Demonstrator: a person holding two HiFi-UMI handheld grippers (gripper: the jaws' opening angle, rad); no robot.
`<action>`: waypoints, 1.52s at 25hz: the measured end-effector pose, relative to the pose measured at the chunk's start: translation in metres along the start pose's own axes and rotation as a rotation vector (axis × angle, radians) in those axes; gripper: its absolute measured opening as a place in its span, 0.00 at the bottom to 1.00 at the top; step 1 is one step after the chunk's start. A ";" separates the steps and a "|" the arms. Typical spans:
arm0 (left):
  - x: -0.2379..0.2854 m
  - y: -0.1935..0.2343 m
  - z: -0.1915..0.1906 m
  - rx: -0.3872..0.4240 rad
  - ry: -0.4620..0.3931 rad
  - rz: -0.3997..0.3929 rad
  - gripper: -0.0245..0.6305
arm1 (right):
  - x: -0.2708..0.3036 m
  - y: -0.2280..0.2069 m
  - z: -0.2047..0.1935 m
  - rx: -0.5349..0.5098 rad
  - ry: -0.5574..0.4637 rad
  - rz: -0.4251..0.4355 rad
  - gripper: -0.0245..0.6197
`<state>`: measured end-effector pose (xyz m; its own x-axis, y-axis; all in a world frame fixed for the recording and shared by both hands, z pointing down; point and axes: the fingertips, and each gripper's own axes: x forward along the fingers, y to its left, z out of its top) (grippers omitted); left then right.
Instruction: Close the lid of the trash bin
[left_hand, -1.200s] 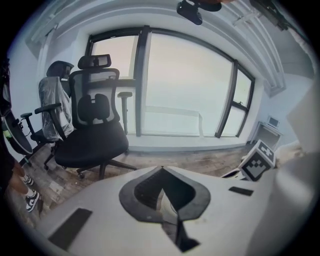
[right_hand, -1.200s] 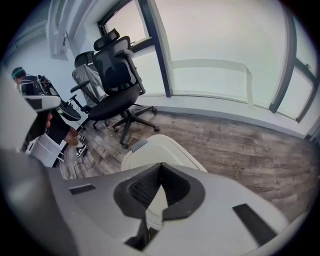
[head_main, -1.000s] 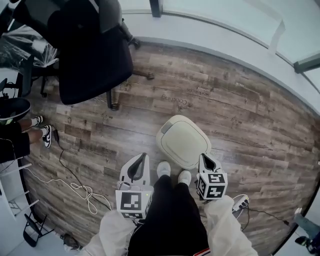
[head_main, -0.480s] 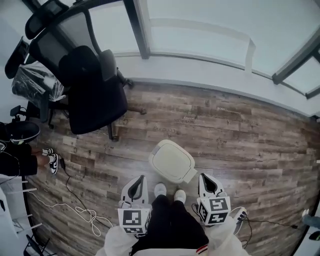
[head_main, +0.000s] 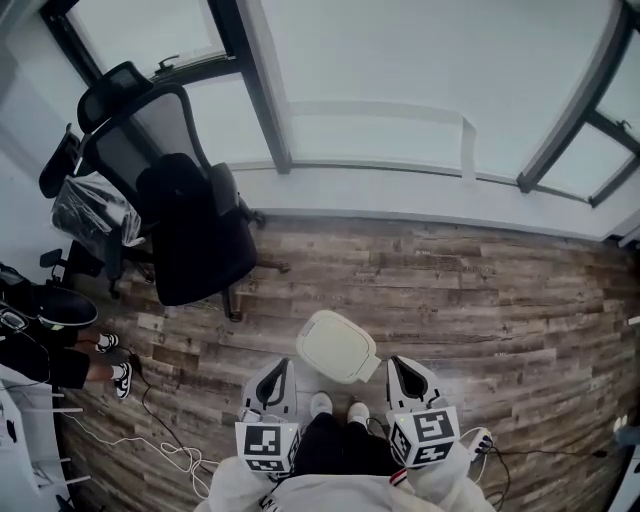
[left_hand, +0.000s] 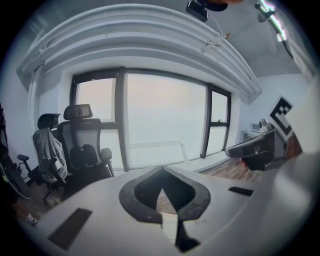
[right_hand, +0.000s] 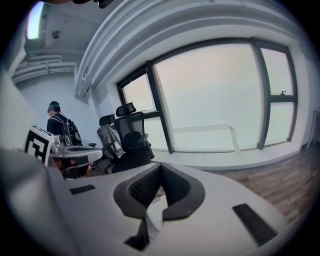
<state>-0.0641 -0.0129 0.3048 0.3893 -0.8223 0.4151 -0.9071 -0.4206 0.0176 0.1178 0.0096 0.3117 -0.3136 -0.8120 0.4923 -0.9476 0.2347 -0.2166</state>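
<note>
The cream trash bin (head_main: 338, 347) stands on the wood floor just ahead of my shoes, its rounded lid lying flat and closed. My left gripper (head_main: 274, 383) hangs to the bin's left and my right gripper (head_main: 403, 379) to its right, both apart from it. In the left gripper view the left gripper (left_hand: 161, 173) has its jaws together with nothing between them. In the right gripper view the right gripper (right_hand: 160, 168) looks the same, jaws meeting and empty. Both point level toward the window.
A black office chair (head_main: 190, 240) stands at the left, with a plastic-covered chair (head_main: 88, 212) behind it. A seated person's legs (head_main: 60, 350) are at the far left. A white cable (head_main: 160, 450) lies on the floor. A low sill (head_main: 420, 190) runs under the windows.
The head view has risen and tipped up: the bin and grippers now look smaller and lower, with more window showing. Both grippers stay beside the closed bin.
</note>
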 end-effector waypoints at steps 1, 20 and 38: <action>-0.004 -0.005 0.008 -0.005 -0.008 0.001 0.04 | -0.008 0.003 0.007 -0.002 -0.016 0.009 0.07; -0.034 -0.025 0.082 0.028 -0.106 -0.040 0.04 | -0.064 0.019 0.075 -0.025 -0.157 0.010 0.07; -0.015 -0.026 0.079 0.032 -0.091 -0.057 0.04 | -0.052 0.007 0.069 -0.020 -0.134 -0.003 0.07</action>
